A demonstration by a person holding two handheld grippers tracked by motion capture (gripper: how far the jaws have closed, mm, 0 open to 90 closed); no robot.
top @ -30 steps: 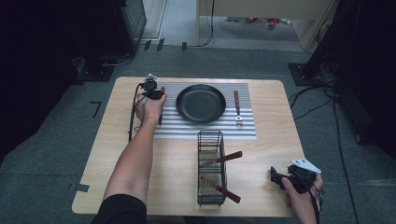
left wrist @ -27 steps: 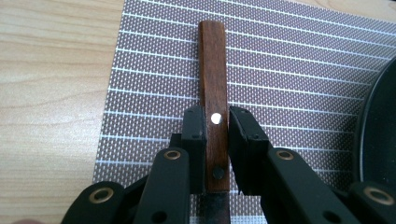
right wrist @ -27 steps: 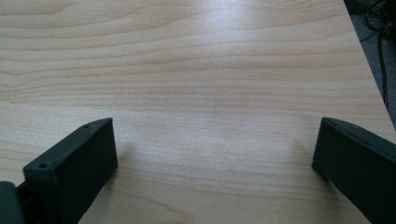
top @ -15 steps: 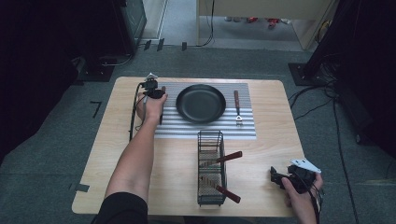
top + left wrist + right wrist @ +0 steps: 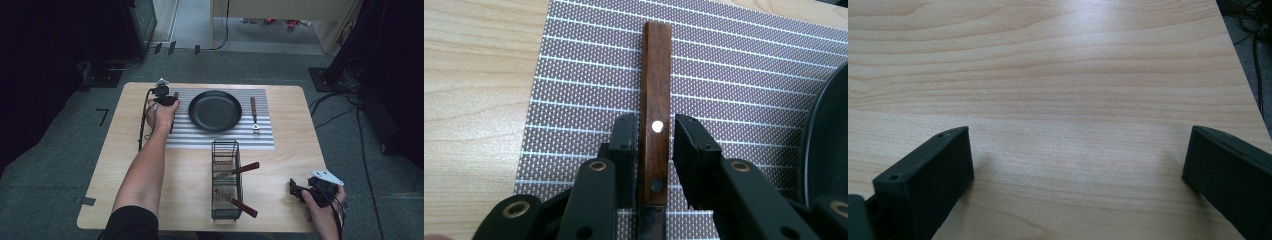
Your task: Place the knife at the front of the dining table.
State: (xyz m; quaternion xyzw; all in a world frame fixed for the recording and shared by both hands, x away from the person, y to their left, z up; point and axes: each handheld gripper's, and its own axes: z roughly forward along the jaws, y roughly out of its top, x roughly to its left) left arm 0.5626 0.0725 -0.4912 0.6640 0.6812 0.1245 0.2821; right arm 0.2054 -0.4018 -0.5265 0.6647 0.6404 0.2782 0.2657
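Observation:
A knife with a brown wooden handle (image 5: 655, 85) lies on the striped grey placemat (image 5: 734, 90), left of a black plate (image 5: 215, 111). My left gripper (image 5: 655, 131) straddles that handle. Its jaws have just been opening, and a thin gap shows on each side of the wood, so the pads are not pressing. From above, the left gripper (image 5: 165, 97) sits at the mat's left edge over the knife (image 5: 172, 125). My right gripper (image 5: 296, 189) rests near the table's front right corner, wide open over bare wood (image 5: 1078, 165).
A fork (image 5: 254, 114) with a wooden handle lies on the mat right of the plate. A black wire basket (image 5: 225, 180) stands in front of the mat with two wooden-handled utensils (image 5: 244, 169) sticking out to the right. The table's front edge is close to the right hand.

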